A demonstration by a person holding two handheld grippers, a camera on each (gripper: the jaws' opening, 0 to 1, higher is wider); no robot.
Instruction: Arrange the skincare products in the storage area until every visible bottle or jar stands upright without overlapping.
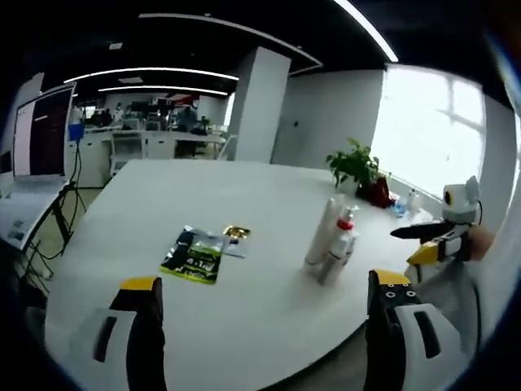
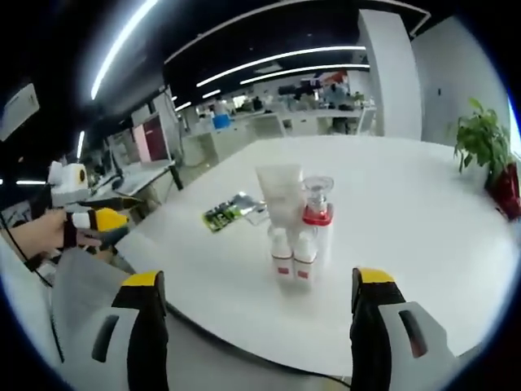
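Both your left gripper point(image 1: 260, 314) and right gripper point(image 2: 259, 314) hang wide apart holding nothing, so come in slow on the upright bottle cluster point(image 2: 295, 228) at 12 o'clock on the table point(image 2: 407, 244), without knocking the pump bottle point(image 2: 317, 213).

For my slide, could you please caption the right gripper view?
Open right gripper faces upright skincare products clustered on a white table.
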